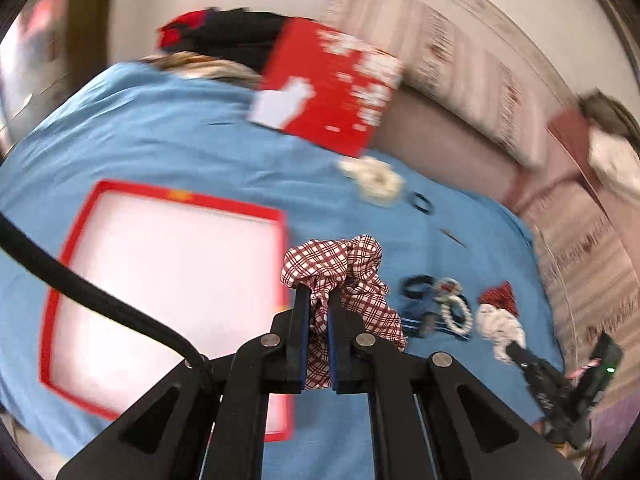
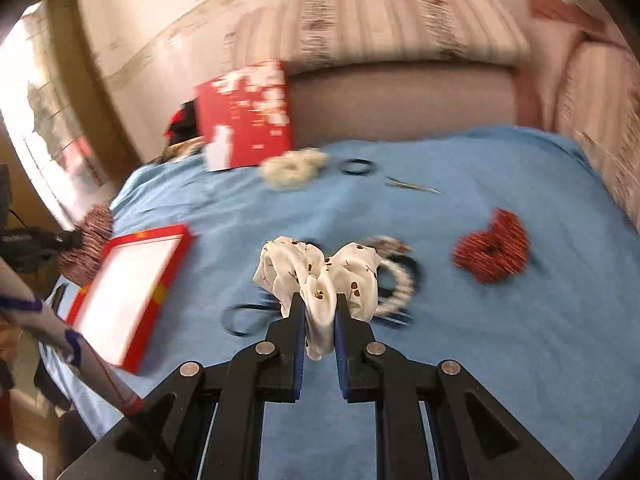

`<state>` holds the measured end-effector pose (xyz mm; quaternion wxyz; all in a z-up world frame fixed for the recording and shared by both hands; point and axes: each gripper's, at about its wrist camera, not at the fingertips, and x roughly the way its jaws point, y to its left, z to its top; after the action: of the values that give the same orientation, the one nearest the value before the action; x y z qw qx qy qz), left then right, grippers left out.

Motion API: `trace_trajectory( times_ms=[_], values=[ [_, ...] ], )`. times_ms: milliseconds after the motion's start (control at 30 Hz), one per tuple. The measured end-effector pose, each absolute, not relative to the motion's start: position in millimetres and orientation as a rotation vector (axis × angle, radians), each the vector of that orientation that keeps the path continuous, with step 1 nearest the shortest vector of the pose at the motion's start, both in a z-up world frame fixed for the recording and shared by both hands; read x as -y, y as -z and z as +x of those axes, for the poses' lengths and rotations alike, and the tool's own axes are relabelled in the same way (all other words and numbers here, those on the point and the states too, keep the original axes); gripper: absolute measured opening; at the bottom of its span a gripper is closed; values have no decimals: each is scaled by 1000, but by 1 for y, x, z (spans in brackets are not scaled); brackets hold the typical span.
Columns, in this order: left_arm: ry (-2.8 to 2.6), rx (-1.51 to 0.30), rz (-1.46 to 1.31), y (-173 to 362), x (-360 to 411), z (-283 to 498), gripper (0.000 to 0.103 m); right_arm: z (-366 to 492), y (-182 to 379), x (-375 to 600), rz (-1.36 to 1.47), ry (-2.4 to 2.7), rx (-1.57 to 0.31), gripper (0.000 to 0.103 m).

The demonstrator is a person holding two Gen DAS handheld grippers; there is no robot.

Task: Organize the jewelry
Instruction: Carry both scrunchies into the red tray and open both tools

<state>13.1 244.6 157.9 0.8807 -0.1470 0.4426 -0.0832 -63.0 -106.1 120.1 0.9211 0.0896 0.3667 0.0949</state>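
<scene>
My left gripper [image 1: 319, 296] is shut on a red-and-white plaid scrunchie [image 1: 340, 264], held above the blue cloth just right of the open red box [image 1: 188, 196] with its white inside. My right gripper [image 2: 319, 300] is shut on a white cherry-print scrunchie [image 2: 352, 272], lifted over a pearl bracelet [image 2: 400, 284] and black hair ties [image 2: 244, 318]. The right wrist view shows the plaid scrunchie [image 2: 90, 244] at far left, beside the red box [image 2: 148, 236]. In the left wrist view the white scrunchie [image 1: 500, 324] hangs at the right.
On the blue cloth [image 2: 480, 340] lie a red scrunchie [image 2: 492, 248], a cream scrunchie [image 2: 294, 168], black rings [image 2: 358, 166] and a thin hairpin [image 2: 412, 186]. The red lid [image 2: 248, 116] leans at the back against a sofa. A patterned sleeve [image 2: 40, 320] crosses the lower left.
</scene>
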Motion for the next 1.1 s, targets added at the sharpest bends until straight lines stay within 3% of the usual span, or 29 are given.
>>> trace_trajectory(
  times_ms=[200, 500, 833, 933, 967, 1000, 1100],
  values=[
    [50, -919, -330, -137, -314, 22, 7, -24, -131, 4, 129, -391, -825, 14],
    [-40, -931, -340, -103, -376, 91, 7, 59, -104, -139, 6, -501, -904, 14],
    [-111, -990, -377, -58, -402, 126, 10, 100, -60, -182, -109, -460, -969, 15],
    [-122, -980, -401, -57, -405, 121, 31, 102, -59, -186, -125, -451, -962, 24],
    [-125, -976, -409, -59, -406, 118, 36, 101, -60, -186, -128, -449, -959, 33],
    [-127, -972, -416, -61, -406, 117, 37, 100, -63, -184, -126, -449, -954, 42],
    [-138, -955, -419, -74, -405, 106, 38, 90, -78, -176, -109, -460, -922, 49]
  ],
)
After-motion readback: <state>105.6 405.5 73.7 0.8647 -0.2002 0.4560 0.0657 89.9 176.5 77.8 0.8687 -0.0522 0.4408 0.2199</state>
